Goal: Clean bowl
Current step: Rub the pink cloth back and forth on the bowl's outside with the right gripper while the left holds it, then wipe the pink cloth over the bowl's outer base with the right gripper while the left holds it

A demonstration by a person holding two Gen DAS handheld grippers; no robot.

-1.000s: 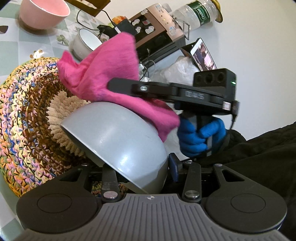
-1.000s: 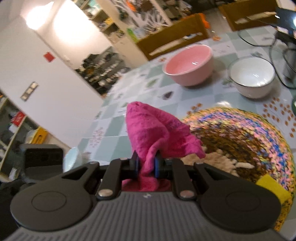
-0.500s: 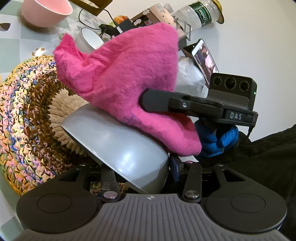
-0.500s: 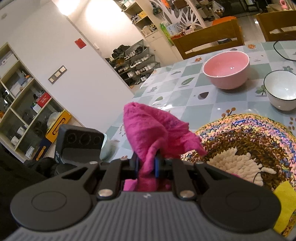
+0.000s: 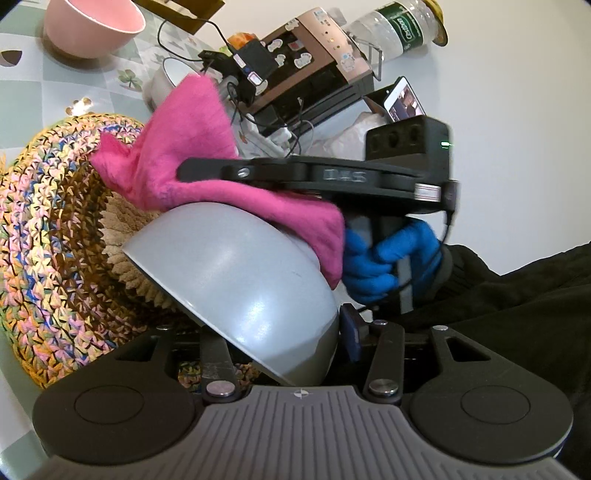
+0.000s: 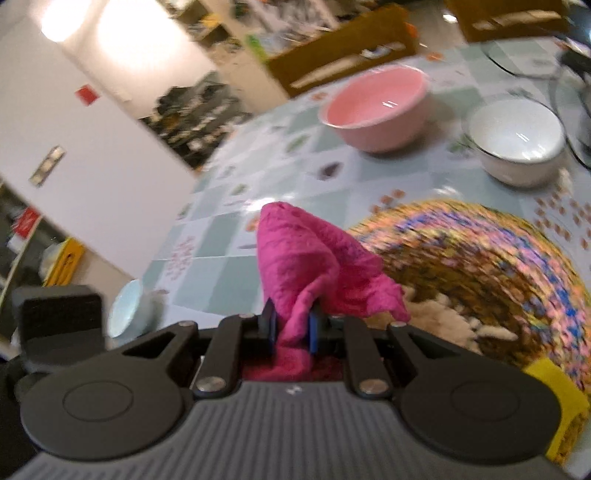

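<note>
My left gripper [image 5: 295, 343] is shut on the rim of a grey bowl [image 5: 240, 280], held tilted with its outside toward the camera. My right gripper [image 6: 290, 325] is shut on a pink cloth [image 6: 310, 258]. In the left wrist view the right gripper [image 5: 207, 171] lies across the top of the bowl and presses the pink cloth [image 5: 192, 147] on the bowl's outer surface. A sliver of the bowl's pale rim [image 6: 125, 312] shows at the left of the right wrist view.
A colourful woven basket [image 5: 44, 229] with a beige cloth [image 6: 436, 325] inside lies under the bowl. A pink bowl [image 6: 376, 107] and a white bowl [image 6: 517, 144] stand farther on the tiled table [image 6: 229, 236]. A yellow sponge [image 6: 557, 398] sits at the basket's edge. Electronics [image 5: 306, 70] and a bottle [image 5: 391, 26] stand behind.
The right gripper swung the pink cloth up and then back down across the bowl's outer surface. The left gripper kept the bowl in place.
</note>
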